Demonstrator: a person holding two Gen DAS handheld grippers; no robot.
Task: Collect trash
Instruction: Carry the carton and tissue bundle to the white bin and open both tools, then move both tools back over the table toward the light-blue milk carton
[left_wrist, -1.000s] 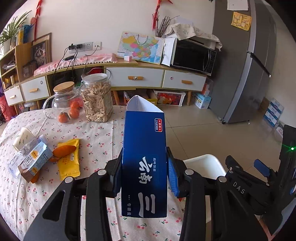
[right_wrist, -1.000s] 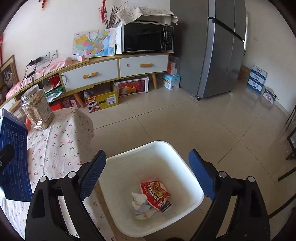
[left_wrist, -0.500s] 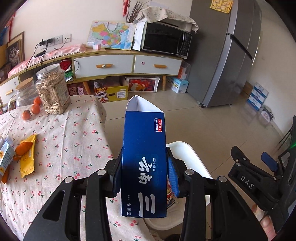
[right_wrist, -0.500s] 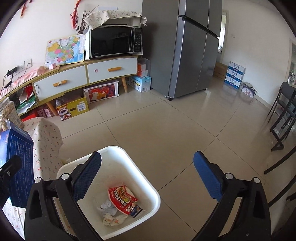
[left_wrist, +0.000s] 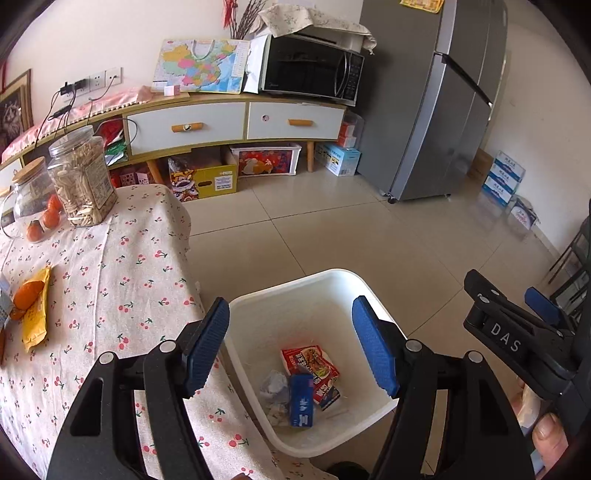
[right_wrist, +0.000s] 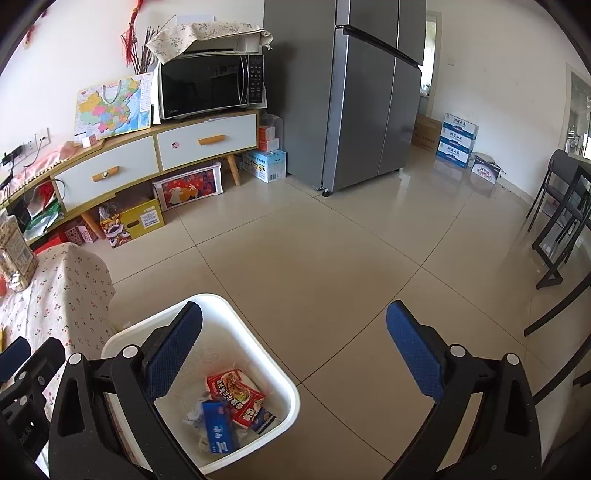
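Note:
A white bin (left_wrist: 332, 280) (right_wrist: 258, 354) stands on the floor beside the table. Inside it lies the blue carton (left_wrist: 301, 400) (right_wrist: 218, 426), next to a red food packet (left_wrist: 308, 363) (right_wrist: 236, 391) and crumpled paper (left_wrist: 273, 384). My left gripper (left_wrist: 291, 347) hovers above the bin with its jaws opening and nothing between them. My right gripper (right_wrist: 291, 350) is open wide and empty over the bin's right side; it also shows at the right edge of the left wrist view (left_wrist: 517, 317). A yellow wrapper (left_wrist: 37, 317) lies on the table.
The cherry-print tablecloth (left_wrist: 110, 280) covers the table at left, with two glass jars (left_wrist: 83, 181) and an orange fruit (left_wrist: 26, 299). A sideboard (right_wrist: 155, 155) with a microwave (right_wrist: 210, 85), a grey fridge (right_wrist: 369, 92) and black chairs (right_wrist: 561, 210) ring the tiled floor.
The left gripper swung from the table to above the bin, opened and let go of the blue carton, which now lies in the bin. The right gripper panned right.

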